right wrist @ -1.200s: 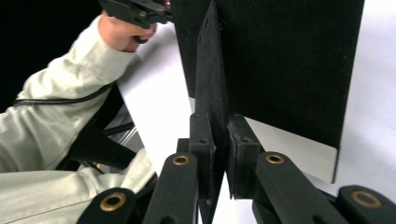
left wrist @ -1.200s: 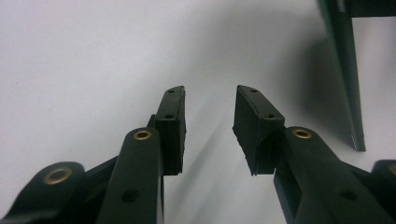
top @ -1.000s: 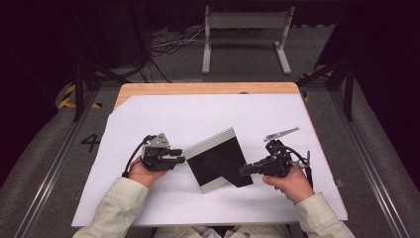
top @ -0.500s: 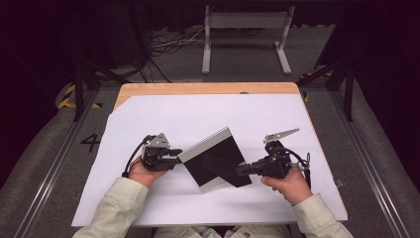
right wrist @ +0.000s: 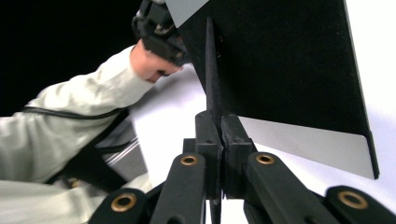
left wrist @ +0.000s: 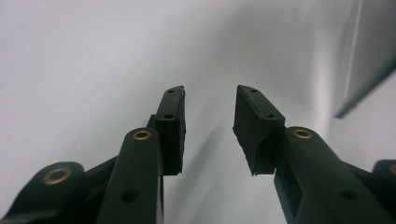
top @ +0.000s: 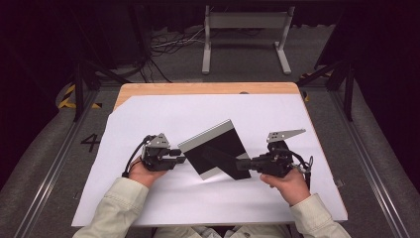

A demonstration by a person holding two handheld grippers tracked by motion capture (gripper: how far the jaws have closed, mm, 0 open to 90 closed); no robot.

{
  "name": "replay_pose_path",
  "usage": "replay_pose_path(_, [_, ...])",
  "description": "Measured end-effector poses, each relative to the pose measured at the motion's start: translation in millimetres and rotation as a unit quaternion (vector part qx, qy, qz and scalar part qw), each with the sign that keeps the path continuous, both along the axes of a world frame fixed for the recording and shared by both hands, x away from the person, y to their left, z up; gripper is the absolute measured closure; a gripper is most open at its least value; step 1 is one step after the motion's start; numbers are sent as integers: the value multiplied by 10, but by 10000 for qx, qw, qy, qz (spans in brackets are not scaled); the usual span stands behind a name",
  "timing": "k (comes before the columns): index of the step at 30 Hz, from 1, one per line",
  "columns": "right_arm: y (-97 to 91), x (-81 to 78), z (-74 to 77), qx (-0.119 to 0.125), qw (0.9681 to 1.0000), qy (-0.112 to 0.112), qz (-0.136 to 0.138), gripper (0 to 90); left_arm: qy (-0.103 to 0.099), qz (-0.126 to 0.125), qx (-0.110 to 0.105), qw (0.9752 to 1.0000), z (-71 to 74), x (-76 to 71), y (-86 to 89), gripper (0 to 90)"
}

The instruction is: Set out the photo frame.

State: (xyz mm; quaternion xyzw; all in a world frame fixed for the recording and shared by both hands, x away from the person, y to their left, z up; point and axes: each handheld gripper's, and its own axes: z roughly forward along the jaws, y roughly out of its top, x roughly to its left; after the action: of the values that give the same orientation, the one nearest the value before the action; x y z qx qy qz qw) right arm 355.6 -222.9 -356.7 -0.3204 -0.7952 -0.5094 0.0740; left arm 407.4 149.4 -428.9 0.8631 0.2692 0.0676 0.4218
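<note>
You are lifting the flat black-and-silver folder's cover (top: 218, 151) with your right gripper (top: 246, 164) clamped on its edge, near the white worktop's (top: 163, 114) middle; your left gripper (top: 182, 159) is waiting half-open, empty. Next, swing the cover fully over.

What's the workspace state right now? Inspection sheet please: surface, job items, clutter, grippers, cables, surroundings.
Surface: white sheet over a wooden table, bare wood at the far edge.
Job's things: black and grey folder at the middle, its thin black flap lifted edge-on.
Clutter: nothing seen.
Grippers: left gripper open, nothing between its pads, just left of the folder; right gripper shut on the flap.
Cables: a black cable loops from the left gripper; more cables lie on the floor beyond the table.
Surroundings: grey metal stand behind the table, grey floor with yellow-black tape at left, dark backdrop.
</note>
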Motion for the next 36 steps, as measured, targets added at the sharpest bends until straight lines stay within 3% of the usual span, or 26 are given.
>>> replay_pose_path(9, [-49, 52, -40, -76, 9968, -729, -332, 884, 10, 7, 2, 10000, -9, 3, 7, 639])
replay_pose_path(12, [-82, 89, -83, 3, 9953, -871, -430, 884, 37, 24, 3, 10000, -14, 4, 13, 638])
replay_pose_path(15, [-111, 109, -103, 18, 9933, -1036, -504, 884, 38, 21, 3, 10000, -17, 5, 15, 637])
replay_pose_path(16, [-139, 121, -123, 28, 9910, -1211, -575, 884, 46, 35, 0, 10000, -19, 3, 16, 638])
replay_pose_path(18, [-163, 136, -141, 18, 9894, -1323, -593, 884, 56, 40, -6, 10000, -23, 4, 15, 638])
replay_pose_path(22, [-176, 145, -173, -61, 9877, -1434, -626, 884, 52, 15, 6, 10000, -24, 4, 11, 638])
replay_pose_path(23, [-173, 152, -203, -213, 9865, -1495, -635, 883, 32, 12, 11, 10000, -20, 4, 12, 638])
replay_pose_path(29, [-208, 165, -245, -407, 9858, -1533, -556, 882, 43, 52, -34, 10000, -20, 0, 16, 636])
replay_pose_path(36, [-247, 145, -275, -675, 9813, -1792, -187, 882, 33, 15, -2, 10000, -18, 3, 14, 633])
